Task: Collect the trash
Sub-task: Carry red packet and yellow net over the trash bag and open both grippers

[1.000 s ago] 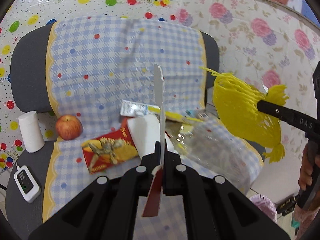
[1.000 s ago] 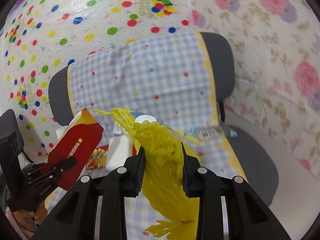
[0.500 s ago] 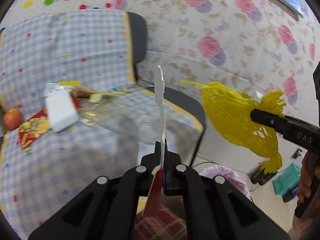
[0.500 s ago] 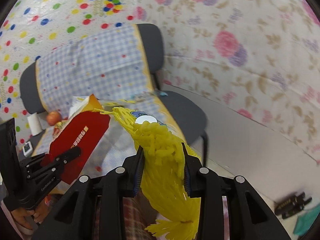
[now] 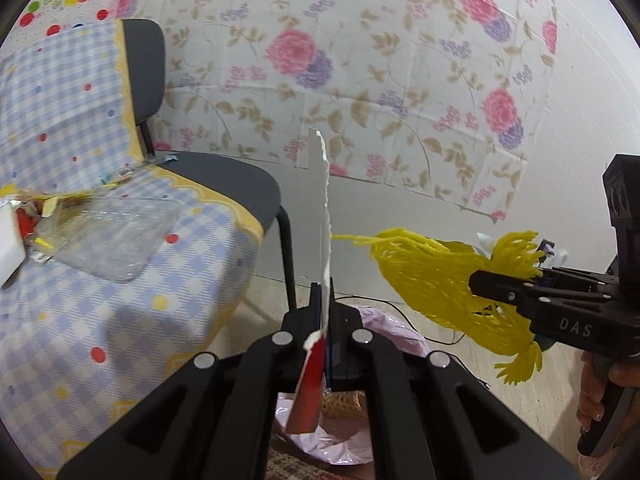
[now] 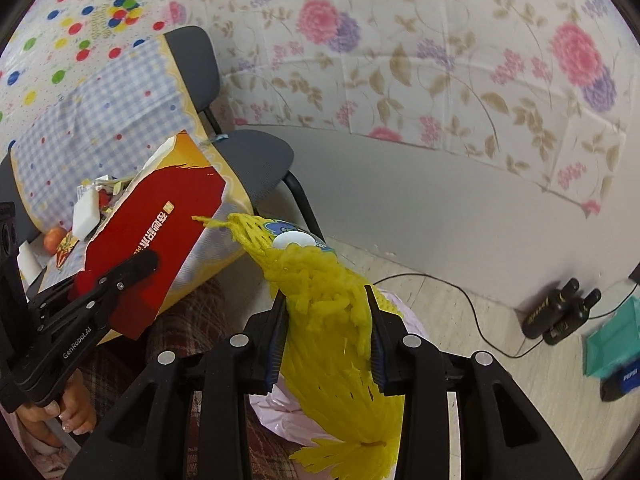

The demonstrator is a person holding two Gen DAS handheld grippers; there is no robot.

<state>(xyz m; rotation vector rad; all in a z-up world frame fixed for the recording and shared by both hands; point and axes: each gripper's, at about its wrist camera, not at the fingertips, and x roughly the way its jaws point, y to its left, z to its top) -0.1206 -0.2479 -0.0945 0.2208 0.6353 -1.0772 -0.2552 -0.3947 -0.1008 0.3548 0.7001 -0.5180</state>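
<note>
Our left gripper clamps the flat red cardboard box and our right gripper, jaws just widening, holds the yellow foam net, both above the pink plastic bag.

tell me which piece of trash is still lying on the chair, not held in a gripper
The clear plastic tray, flat on the checked chair cover. The red carton is clamped in the left gripper, and the yellow net sits between the right gripper's jaws.

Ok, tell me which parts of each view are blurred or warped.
Left wrist view: the checked cloth and clear plastic tray are smeared; the red carton stays sharp; the picture's rim bends the floral wall. Right wrist view: the yellow mesh net is sharp; the chair and wall are soft.
</note>
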